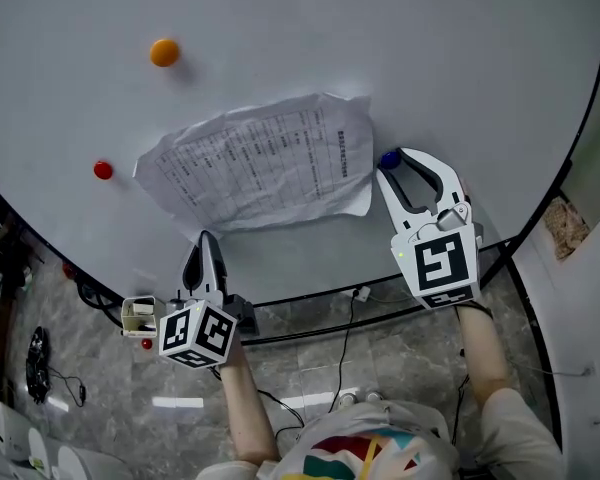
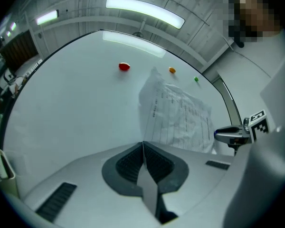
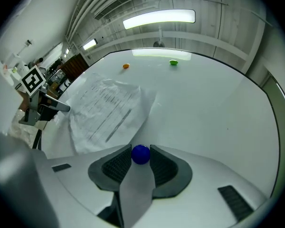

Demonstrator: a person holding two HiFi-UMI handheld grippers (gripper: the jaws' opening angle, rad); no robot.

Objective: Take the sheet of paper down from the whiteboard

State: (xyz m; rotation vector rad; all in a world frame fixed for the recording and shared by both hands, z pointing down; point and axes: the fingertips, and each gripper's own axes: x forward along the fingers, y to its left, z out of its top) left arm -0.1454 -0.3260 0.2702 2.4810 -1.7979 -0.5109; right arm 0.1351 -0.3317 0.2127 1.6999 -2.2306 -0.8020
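Observation:
A crumpled printed sheet of paper [image 1: 265, 163] lies against the whiteboard [image 1: 460, 58]; it also shows in the left gripper view [image 2: 180, 118] and the right gripper view [image 3: 104, 110]. My right gripper [image 1: 386, 162] is shut on a blue ball magnet [image 1: 388, 158] just off the sheet's right edge, and the magnet [image 3: 140, 154] sits pinched between the pads. My left gripper [image 1: 206, 240] is shut and empty, its tip just below the sheet's lower edge. In its own view the jaws [image 2: 143, 145] meet with nothing between them.
An orange magnet [image 1: 164, 52] and a red magnet [image 1: 103, 170] stick to the board left of the sheet. A green magnet [image 3: 173, 62] sits farther off. A small white box [image 1: 138, 315] hangs at the board's lower edge. Cables lie on the tiled floor [image 1: 350, 368].

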